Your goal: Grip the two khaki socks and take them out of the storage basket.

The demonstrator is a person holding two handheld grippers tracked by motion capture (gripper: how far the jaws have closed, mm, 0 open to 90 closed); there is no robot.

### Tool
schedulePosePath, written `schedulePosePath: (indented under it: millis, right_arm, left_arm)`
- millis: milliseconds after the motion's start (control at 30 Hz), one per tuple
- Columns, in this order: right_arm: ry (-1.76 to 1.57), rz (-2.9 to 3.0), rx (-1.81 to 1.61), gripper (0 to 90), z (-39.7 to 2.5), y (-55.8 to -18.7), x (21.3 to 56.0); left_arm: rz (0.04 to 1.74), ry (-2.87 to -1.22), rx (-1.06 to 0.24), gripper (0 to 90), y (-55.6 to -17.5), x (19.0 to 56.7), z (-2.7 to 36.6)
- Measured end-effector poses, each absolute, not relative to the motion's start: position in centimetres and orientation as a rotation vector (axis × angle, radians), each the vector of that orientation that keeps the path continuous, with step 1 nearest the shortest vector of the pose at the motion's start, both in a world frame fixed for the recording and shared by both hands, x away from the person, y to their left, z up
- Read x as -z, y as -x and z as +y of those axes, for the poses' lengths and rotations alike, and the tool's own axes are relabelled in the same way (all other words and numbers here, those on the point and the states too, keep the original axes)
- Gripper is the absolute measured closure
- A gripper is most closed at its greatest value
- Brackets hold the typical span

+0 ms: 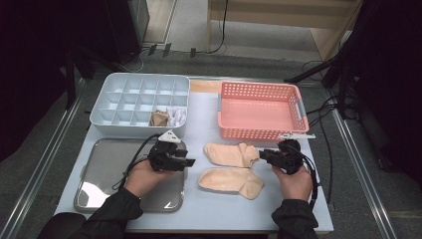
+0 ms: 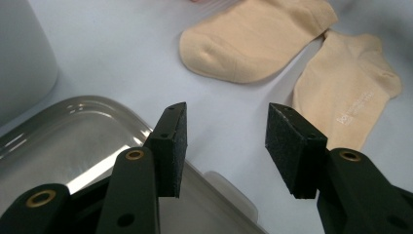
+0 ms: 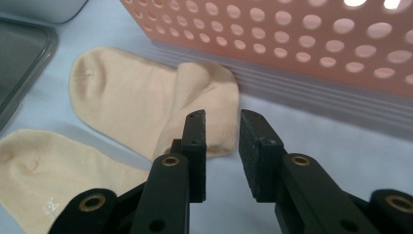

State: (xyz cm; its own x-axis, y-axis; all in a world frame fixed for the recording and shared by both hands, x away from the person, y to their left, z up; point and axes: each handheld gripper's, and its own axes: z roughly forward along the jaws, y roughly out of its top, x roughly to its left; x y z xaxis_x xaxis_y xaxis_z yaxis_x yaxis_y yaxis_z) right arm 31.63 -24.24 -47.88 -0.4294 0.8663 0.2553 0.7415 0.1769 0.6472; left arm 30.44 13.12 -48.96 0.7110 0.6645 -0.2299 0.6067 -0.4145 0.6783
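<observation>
Reaching from the right, we bring the right gripper (image 1: 262,154), jaws slightly parted and empty, to the cuff of the upper sock (image 1: 230,153), which lies lengthwise leftward toward our wide-open, empty left gripper (image 1: 189,163) over the tray (image 1: 102,164).

Divided box (image 1: 142,102) at table (image 1: 214,209) back left, basket (image 1: 261,110) at back right. Tray (image 1: 102,172) at front left, before the box. Two socks (image 1: 231,153) at centre, one (image 1: 231,180) before the other, right of tray, before basket. Rolled items (image 1: 168,117) in box's front-right cells.
</observation>
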Motion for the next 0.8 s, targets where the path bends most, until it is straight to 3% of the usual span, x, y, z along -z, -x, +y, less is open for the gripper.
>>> schedulePosePath:
  millis: [433, 800]
  right_arm:
    - [-1.417, 2.376, -1.136, 65.8, -22.8, -33.5, 48.9]
    - [-1.363, 2.373, -1.088, 65.2, -23.5, -34.2, 49.4]
  left_arm:
    - [0.978, -2.16, -0.113, 51.1, -32.5, 49.1, 11.6]
    - [0.983, -2.175, -0.121, 55.0, -34.4, 49.1, 10.2]
